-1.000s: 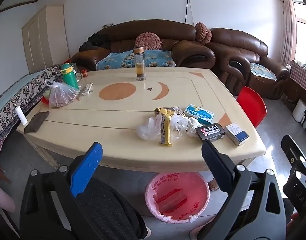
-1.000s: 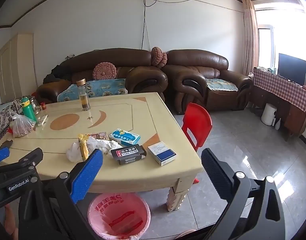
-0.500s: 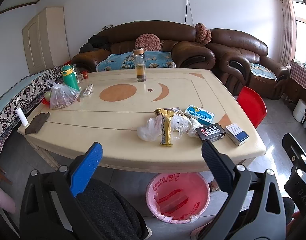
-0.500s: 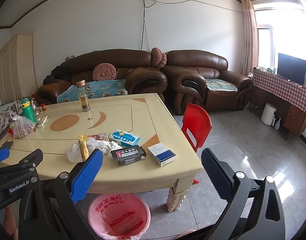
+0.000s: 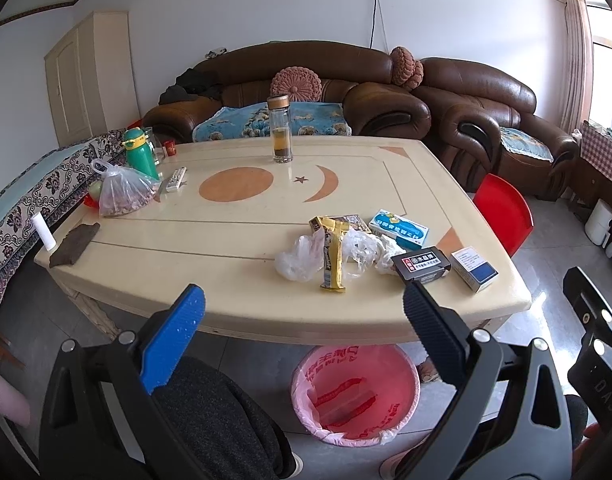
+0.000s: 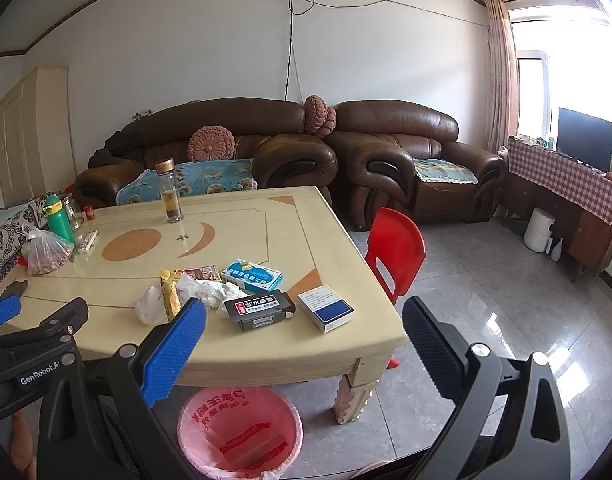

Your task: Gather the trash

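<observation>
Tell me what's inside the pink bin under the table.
The pink bin holds a pink printed liner and what looks like a flat clear piece; its bottom is covered by the liner.

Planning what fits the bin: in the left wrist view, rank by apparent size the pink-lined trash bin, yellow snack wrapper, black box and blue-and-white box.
1. Pink-lined trash bin, nearest the camera.
2. Yellow snack wrapper.
3. Black box and blue-and-white box: too alike to rank.

Crumpled plastic (image 5: 302, 258), yellow wrapper (image 5: 332, 256) on table; pink-lined bin (image 5: 356, 394) below.

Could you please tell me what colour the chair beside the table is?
The chair is red, clearest in the right wrist view.
</observation>
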Available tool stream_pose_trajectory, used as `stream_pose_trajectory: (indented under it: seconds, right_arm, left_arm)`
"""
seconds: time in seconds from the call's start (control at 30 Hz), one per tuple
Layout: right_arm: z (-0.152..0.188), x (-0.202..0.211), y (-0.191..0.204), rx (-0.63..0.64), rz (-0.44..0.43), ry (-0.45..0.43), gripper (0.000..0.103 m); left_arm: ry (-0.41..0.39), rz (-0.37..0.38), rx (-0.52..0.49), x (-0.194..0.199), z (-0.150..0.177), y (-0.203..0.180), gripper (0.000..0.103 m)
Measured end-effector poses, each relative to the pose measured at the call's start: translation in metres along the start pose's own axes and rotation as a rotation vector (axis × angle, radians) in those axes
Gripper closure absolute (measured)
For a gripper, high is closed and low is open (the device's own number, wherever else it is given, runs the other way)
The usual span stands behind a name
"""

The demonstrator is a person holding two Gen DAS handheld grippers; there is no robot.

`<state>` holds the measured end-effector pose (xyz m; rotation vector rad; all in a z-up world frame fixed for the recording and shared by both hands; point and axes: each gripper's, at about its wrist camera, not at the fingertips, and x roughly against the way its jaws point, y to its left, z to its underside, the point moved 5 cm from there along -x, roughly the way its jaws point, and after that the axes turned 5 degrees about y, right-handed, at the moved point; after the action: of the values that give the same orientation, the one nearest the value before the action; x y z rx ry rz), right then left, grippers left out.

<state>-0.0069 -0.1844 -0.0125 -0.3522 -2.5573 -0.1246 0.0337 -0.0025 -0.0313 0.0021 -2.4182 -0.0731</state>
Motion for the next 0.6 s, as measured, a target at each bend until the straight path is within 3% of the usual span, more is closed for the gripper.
stream_pose_trajectory:
  seconds: [0.6]
  right_arm:
    - [0.0020, -0.0021, 0.0044, -0.002, -0.010, 0.006, 0.007]
  left_arm:
    - [0.006, 0.008, -0.004, 0.0014, -0.0003, 0.0030, 0.006]
